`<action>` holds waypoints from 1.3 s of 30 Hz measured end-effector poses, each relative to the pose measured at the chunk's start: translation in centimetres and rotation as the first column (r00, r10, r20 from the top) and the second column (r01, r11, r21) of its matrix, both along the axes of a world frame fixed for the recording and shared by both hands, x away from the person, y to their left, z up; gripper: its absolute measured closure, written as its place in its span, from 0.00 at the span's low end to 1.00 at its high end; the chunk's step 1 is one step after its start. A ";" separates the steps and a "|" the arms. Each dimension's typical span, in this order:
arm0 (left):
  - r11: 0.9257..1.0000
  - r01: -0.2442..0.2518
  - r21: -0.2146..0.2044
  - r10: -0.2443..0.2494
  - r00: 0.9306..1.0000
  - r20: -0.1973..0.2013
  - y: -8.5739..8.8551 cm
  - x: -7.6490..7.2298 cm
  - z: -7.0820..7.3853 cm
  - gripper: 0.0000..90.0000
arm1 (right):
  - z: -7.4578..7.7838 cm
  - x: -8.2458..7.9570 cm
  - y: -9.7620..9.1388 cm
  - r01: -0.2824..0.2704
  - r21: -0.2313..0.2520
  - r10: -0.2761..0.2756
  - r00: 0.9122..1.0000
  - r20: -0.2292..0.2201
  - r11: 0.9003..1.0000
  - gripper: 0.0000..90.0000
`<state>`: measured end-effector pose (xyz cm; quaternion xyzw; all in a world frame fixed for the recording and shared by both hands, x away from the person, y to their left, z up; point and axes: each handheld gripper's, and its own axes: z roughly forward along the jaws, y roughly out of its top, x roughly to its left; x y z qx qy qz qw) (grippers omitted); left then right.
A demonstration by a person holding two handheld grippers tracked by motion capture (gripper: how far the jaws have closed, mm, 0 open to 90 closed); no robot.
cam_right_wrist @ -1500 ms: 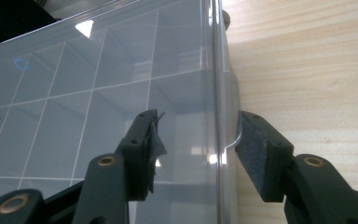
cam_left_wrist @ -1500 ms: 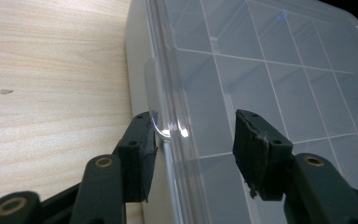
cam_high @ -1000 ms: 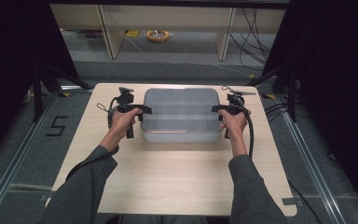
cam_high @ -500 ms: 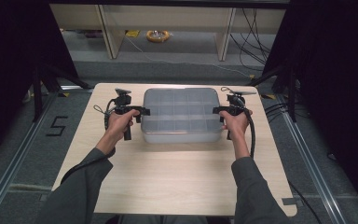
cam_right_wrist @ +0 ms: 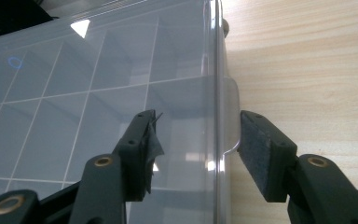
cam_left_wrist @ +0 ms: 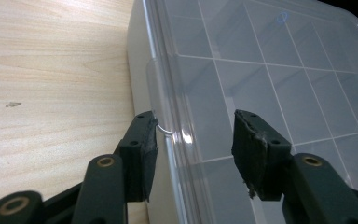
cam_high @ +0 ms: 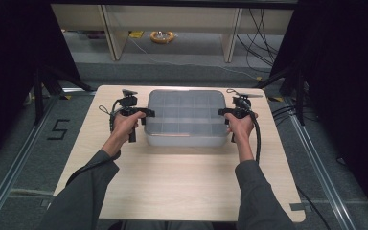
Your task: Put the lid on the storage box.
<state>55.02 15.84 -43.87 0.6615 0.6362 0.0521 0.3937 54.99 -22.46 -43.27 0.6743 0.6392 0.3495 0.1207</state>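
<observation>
The wooden table (cam_high: pixel 182 191) carries a clear plastic organizer box (cam_high: pixel 187 117) on its far half, with the long axis running from left to right, between the two hands. The lid is on, and a grid of compartments, apparently empty, shows through it. The left gripper (cam_high: pixel 146 113) is at the left short end of the box and the right gripper (cam_high: pixel 223 113) at the right short end, so each hand is equally near to its own side. In the left gripper view, the left gripper (cam_left_wrist: pixel 193 140) is half spread over the box edge: one jaw is outside, touching the latch tab (cam_left_wrist: pixel 161 100), while the other hovers above the lid without touching. These jaws have just been closing a little around this edge. In the right gripper view, the right gripper (cam_right_wrist: pixel 198 144) stands in the mirrored way, half spread, with its outer jaw just beside the right latch tab (cam_right_wrist: pixel 232 116) and its inner jaw over the lid. I judge that the latches are the next target, each lying directly between its own jaws.
</observation>
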 end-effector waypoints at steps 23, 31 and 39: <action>1.000 0.015 -0.008 -0.015 1.000 -0.008 0.5 0.1 -0.3 0.54 | 0.0 -0.3 0.1 0.027 0.076 -0.028 1.000 0.006 0.997 0.58; 1.000 0.012 0.010 -0.011 1.000 -0.010 1.5 -0.2 0.0 0.56 | -0.1 -0.5 -0.1 -0.004 0.044 0.003 1.000 0.019 0.999 0.59; 0.999 0.026 0.018 -0.027 0.999 0.021 1.2 -0.3 0.3 0.72 | 0.0 -0.6 0.1 -0.036 -0.027 0.037 0.998 0.044 0.999 0.58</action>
